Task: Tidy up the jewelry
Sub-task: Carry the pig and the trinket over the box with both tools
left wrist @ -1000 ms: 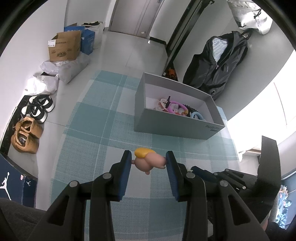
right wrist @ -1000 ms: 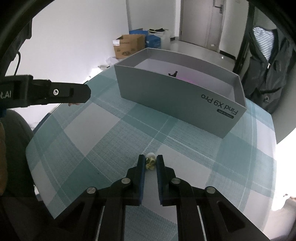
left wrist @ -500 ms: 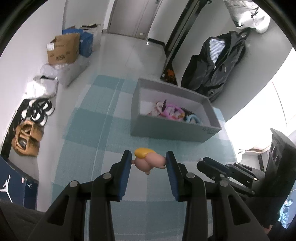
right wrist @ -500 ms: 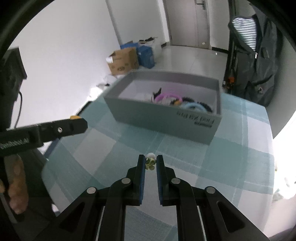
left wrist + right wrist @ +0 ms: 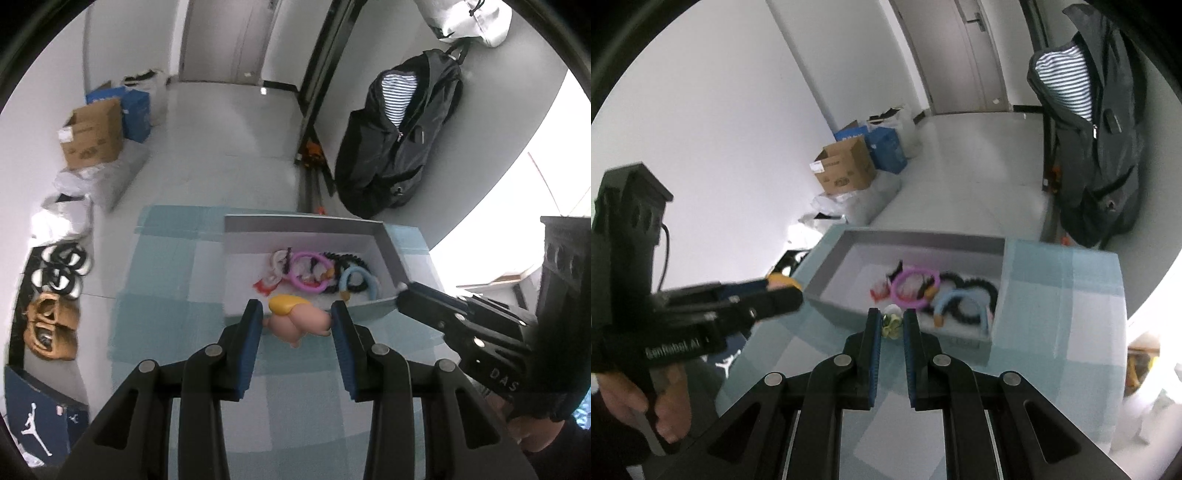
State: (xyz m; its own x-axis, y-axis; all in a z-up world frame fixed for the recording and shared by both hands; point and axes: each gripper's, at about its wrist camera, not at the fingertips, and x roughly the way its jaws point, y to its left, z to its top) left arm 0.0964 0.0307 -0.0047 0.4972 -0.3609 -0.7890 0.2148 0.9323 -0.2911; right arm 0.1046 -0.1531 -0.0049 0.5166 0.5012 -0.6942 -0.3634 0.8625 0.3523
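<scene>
Pink figurine with yellow cap (image 5: 297, 318) sits clenched in your left gripper (image 5: 296, 321), just short of the grey box (image 5: 306, 226) wall. Your right gripper (image 5: 892, 324) pinches a small pale-green trinket (image 5: 891, 320) above the near rim, both apparently bound for the bracelets (image 5: 325, 275) inside.

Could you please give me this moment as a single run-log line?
left gripper: shut on pink-and-yellow figure | right gripper: shut on small yellowish trinket | both at grey box

Left tongs (image 5: 297, 321) clamped partly apart, right tongs (image 5: 892, 323) nearly closed, both angled downward.
</scene>
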